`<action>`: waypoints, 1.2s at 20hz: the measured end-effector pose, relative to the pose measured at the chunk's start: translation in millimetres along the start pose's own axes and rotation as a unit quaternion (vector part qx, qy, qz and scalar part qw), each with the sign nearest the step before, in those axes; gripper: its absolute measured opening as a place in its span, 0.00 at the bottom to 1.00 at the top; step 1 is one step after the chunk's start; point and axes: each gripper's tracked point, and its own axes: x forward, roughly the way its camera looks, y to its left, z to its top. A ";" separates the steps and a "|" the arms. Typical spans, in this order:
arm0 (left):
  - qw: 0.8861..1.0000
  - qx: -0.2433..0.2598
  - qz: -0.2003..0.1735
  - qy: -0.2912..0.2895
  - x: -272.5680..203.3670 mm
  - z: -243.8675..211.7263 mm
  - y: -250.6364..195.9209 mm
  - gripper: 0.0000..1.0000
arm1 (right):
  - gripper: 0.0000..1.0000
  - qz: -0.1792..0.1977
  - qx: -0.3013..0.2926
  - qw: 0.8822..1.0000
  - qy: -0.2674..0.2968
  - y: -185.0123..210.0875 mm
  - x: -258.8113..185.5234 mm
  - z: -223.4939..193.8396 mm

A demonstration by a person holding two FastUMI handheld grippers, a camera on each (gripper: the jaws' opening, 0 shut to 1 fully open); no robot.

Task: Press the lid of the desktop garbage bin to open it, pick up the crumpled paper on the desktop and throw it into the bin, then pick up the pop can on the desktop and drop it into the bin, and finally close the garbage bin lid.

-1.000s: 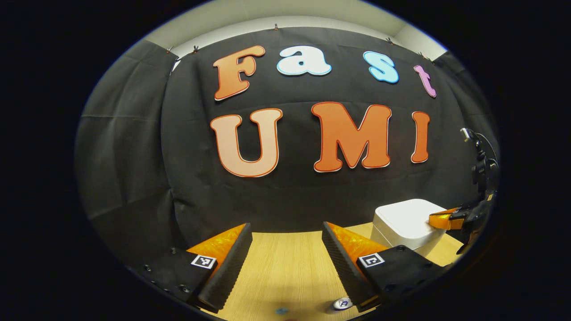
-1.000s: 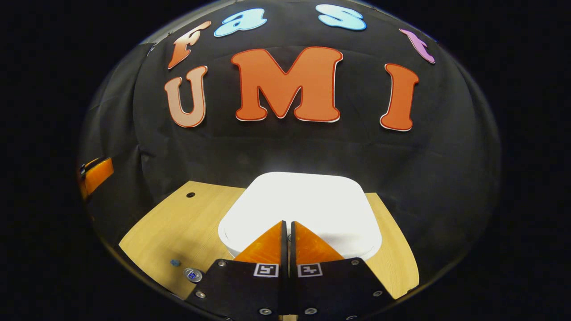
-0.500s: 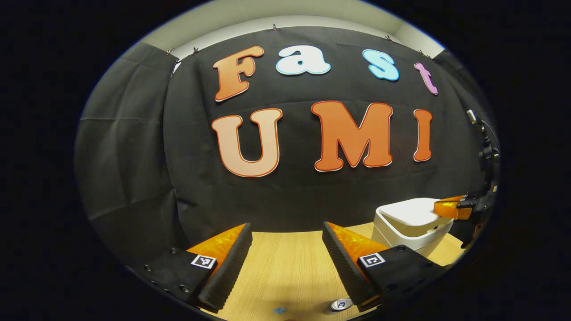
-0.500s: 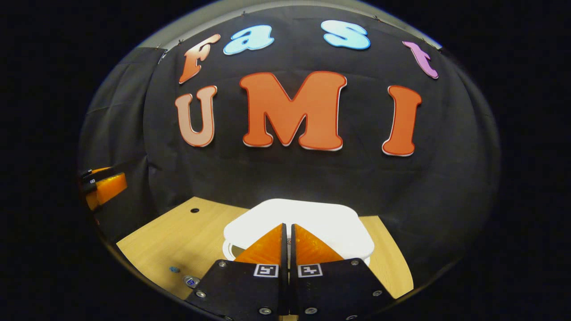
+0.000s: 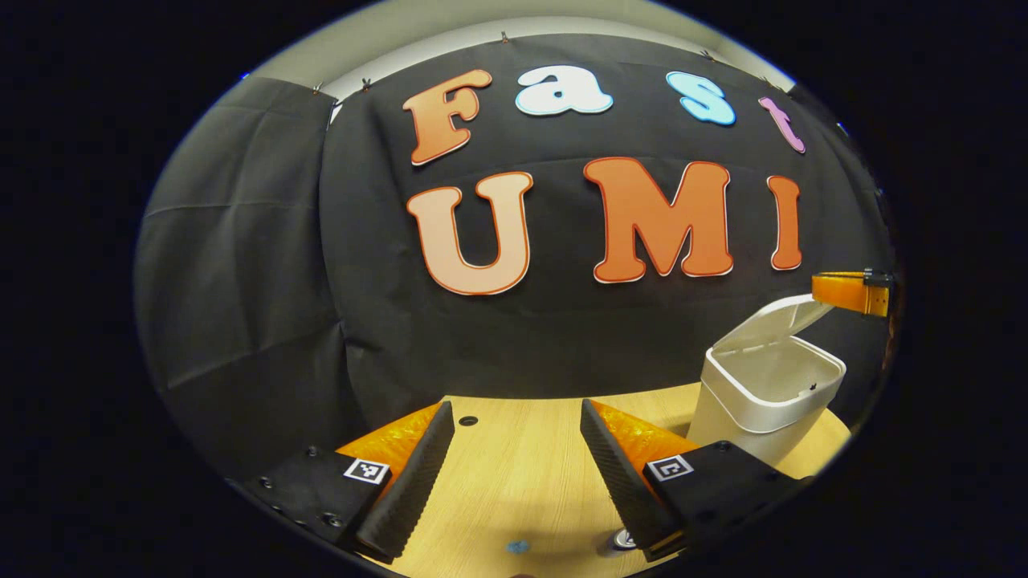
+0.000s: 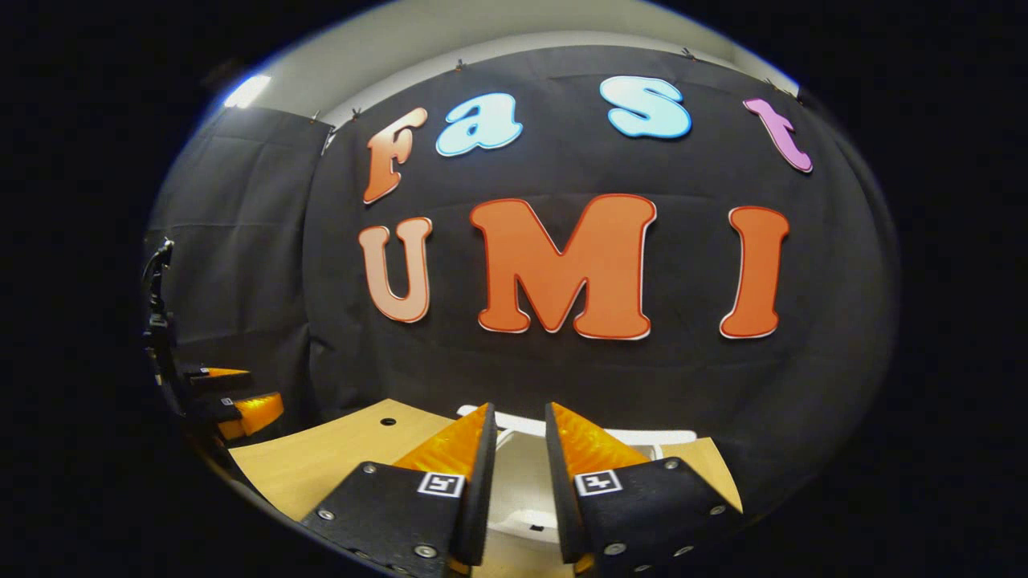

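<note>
In the left gripper view the left gripper [image 5: 514, 466] hangs low over the table [image 5: 514, 490], its two fingers spread wide with nothing between them; just beneath and behind the right finger one can [image 5: 622, 539] peeps out, only its top edge showing, and a small blue speck [image 5: 518, 547] lies on the wood near it, under the gap. Farther ahead one round hole [image 5: 467, 421] sits in the tabletop beside the left finger. Off to the right and farther out stands one white bin [image 5: 759, 401], its lid [image 5: 771, 321] tipped up and its mouth open; the tip of the right gripper [image 5: 851, 292] hangs just above the raised lid's edge, and I cannot tell whether it touches. In the right gripper view the right gripper [image 6: 518, 461] has its two fingers parted by a narrow gap, holding nothing, and the open bin [image 6: 522, 506] lies directly below and ahead between them, with the lid's [image 6: 658, 437] pale edge just past the fingertips. Far to the left the other gripper [image 6: 229, 397] shows over the table edge. I cannot make out the crumpled paper
</note>
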 end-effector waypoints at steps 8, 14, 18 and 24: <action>0.995 0.010 -0.053 0.086 13.6 -63.2 5.8 0.96 | 0.83 0.022 0.000 1.000 0.014 39.8 2.4 -13.6; 0.980 -0.029 -0.090 0.175 27.9 -118.5 6.8 1.00 | 0.89 0.052 -0.004 0.996 0.067 92.4 -2.4 -57.1; 0.968 -0.027 -0.103 0.228 28.1 -156.7 7.9 1.00 | 0.90 0.058 -0.004 0.991 0.118 114.9 -6.1 -101.1; 0.947 -0.019 -0.135 0.292 24.2 -206.4 0.0 0.99 | 0.91 0.063 0.008 0.981 0.182 138.7 -4.0 -160.5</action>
